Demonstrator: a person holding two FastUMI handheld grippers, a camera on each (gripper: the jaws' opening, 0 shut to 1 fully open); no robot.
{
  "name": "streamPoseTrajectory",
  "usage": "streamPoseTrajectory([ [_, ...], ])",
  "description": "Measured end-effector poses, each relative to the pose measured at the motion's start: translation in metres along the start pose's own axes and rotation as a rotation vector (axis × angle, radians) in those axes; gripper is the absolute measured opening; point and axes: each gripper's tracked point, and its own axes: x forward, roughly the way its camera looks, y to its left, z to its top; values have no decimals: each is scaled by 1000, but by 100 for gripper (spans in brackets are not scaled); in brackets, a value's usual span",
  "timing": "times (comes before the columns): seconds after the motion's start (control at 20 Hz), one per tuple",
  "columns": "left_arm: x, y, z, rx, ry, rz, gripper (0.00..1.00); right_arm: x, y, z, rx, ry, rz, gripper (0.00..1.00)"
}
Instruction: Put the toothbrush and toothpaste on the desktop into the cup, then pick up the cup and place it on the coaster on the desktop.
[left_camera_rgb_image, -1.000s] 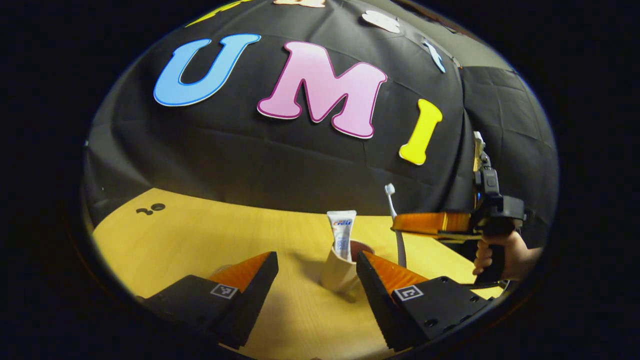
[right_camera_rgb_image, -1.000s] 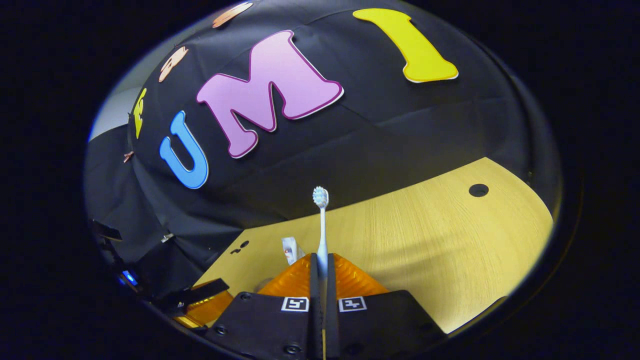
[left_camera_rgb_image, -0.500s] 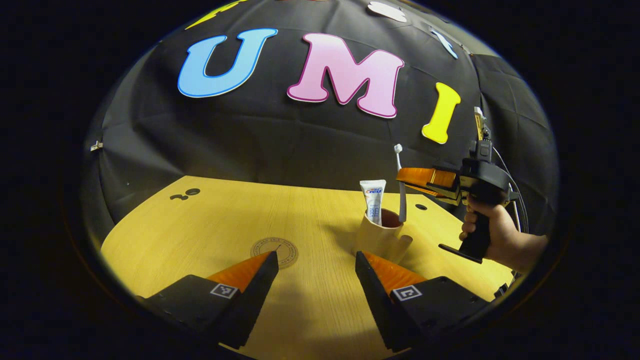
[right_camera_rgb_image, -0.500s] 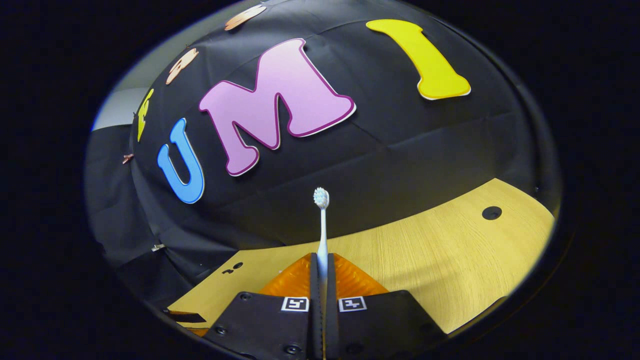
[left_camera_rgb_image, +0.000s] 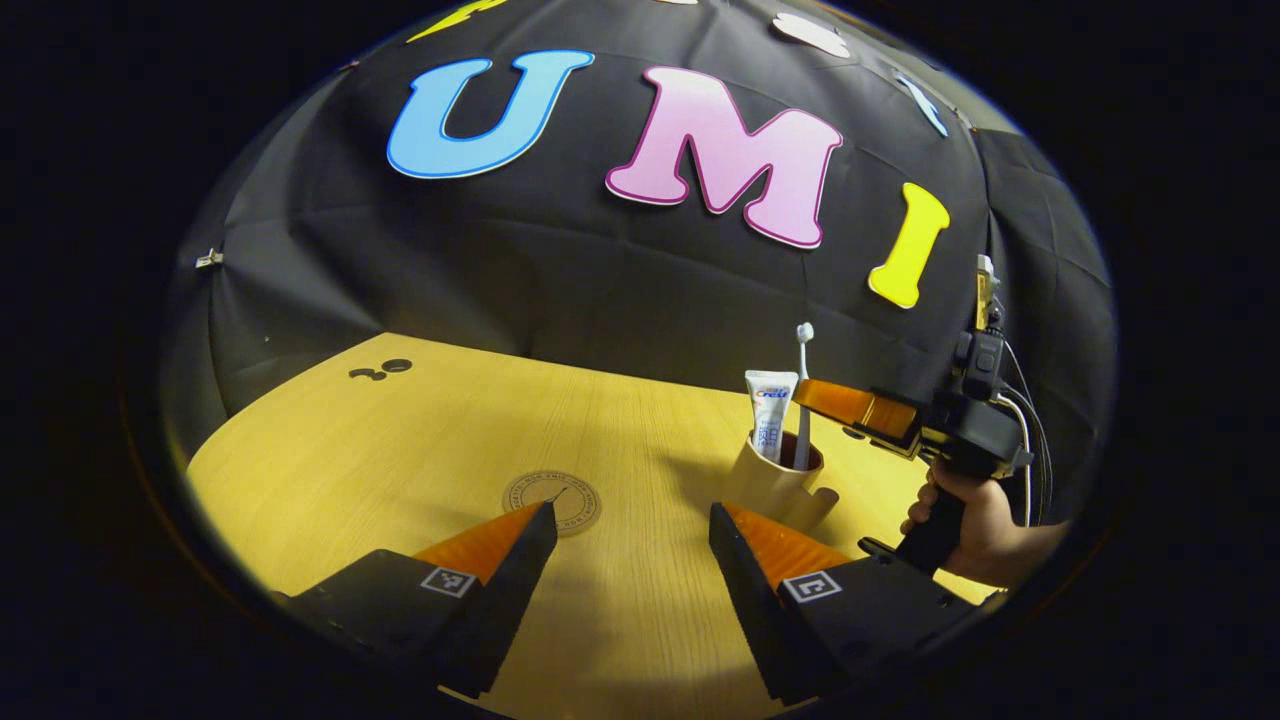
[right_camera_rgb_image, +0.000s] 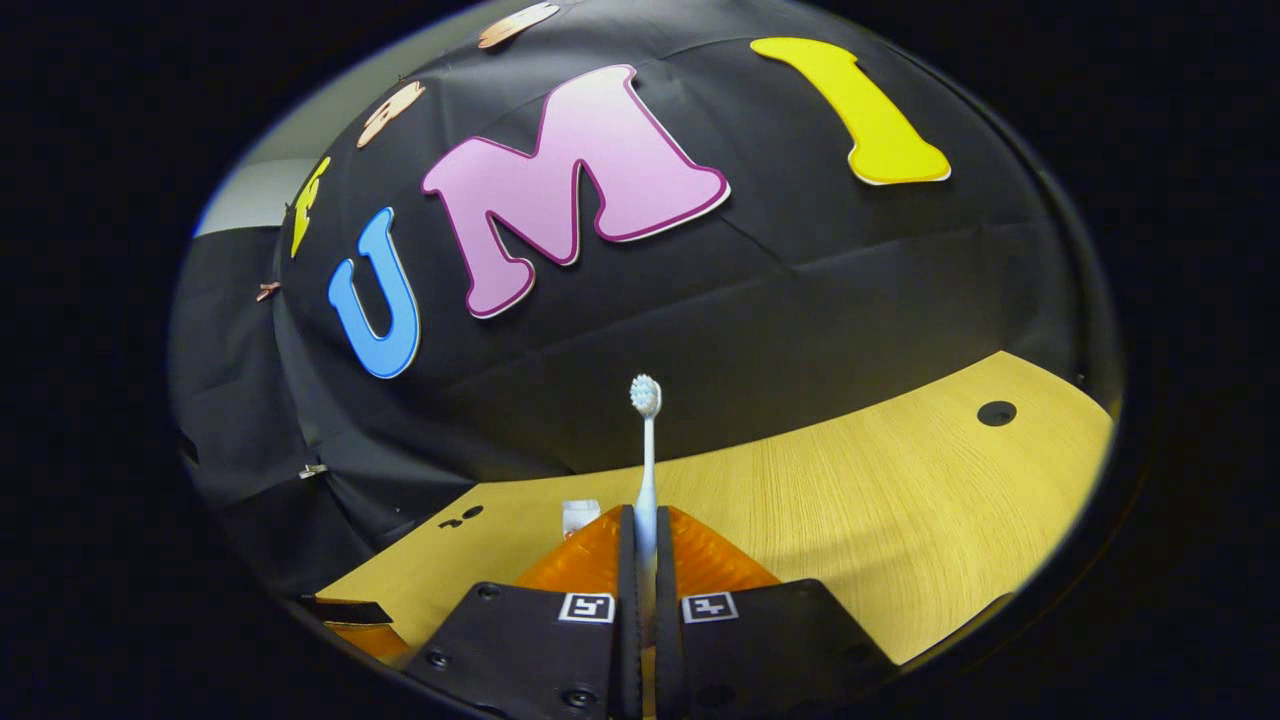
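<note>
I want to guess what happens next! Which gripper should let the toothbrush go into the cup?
The right gripper. It is shut on the toothbrush, whose lower end already sits in the cup beside the toothpaste. The left gripper is open and short of the cup.

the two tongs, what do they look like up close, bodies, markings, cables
Both tongs have matte black blocky bodies with screw heads, and each finger mount carries a small square black-and-white tag. The left tongs end in wedge-shaped fingers. In the left gripper view the right tongs show a black pistol handle in a bare hand, with cables looping behind.
</note>
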Motion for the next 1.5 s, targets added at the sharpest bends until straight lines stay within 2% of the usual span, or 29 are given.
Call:
streamPoseTrajectory([
  [0.35,-6,1,-6,-34,12,0,95,-27,11,-27,-76,69,24,13],
  [0.4,-8,2,-6,-29,15,0,95,-36,16,-28,-73,84,29,19],
  [0.55,-22,2,-5,-19,33,1,95,-54,27,-18,-55,120,37,73],
  [0.65,-39,3,-8,-20,62,14,95,-65,37,-9,-61,172,27,97],
  [0.85,-65,7,-7,4,91,34,96,-70,38,-6,-111,262,-44,98],
  [1.1,-108,23,-3,30,134,52,96,-74,39,-21,-87,442,-136,98],
  [1.35,-158,48,0,41,172,98,96,-85,31,-69,-64,740,-253,98],
  [1.5,-183,60,-3,48,198,118,96,-77,28,-81,-101,803,-297,98],
])
